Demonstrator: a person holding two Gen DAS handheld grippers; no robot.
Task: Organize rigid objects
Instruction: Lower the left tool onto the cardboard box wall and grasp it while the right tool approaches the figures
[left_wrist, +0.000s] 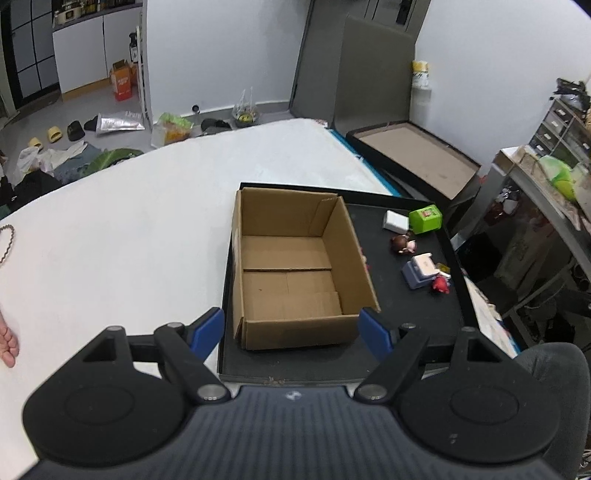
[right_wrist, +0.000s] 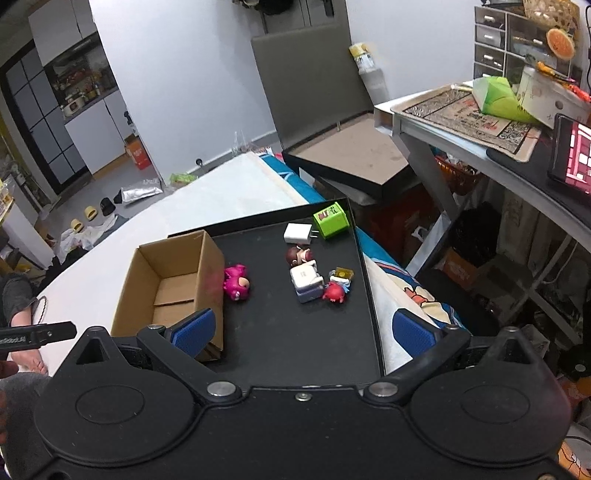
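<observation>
A: Noting positions. The left gripper (left_wrist: 291, 330) is hanging above the near wall of the open brown cardboard box (left_wrist: 291, 273), tongs spread wide, nothing between them. The right gripper (right_wrist: 303, 330) is hovering over the near half of the shallow black tray (right_wrist: 295, 332), also spread wide and gripping nothing.

B: And the things to sort?

A: All lying loose on the tray, none in the box. The magenta plush-looking bear figure (right_wrist: 236, 282) is sitting just beside the box's right wall. Farther right, a cluster: white wall charger (right_wrist: 297, 233), lime-green cube (right_wrist: 331, 220), brown-haired doll figure (right_wrist: 298, 254), white-and-lilac boxy toy (right_wrist: 306, 282), small red figure (right_wrist: 334, 292), and a small yellow-topped piece (right_wrist: 341, 274).

B: Orientation?

A: The box's long axis is running away from the grippers, mouth facing up. The charger is lying flat, prongs pointing toward the green cube. The bear seems to be lying on its side; I can't tell which way its head points.

B: What's worrying you?

A: The cluster is packed tight, with the boxy toy touching the doll and the red figure. I'm guessing a wide-spread jaw coming down there is going to nudge a neighbour or pinch two pieces. The rounded figures look likely to squirt out of a shallow grip. And the box looks light, so a bump could be sliding it along the tray.
</observation>
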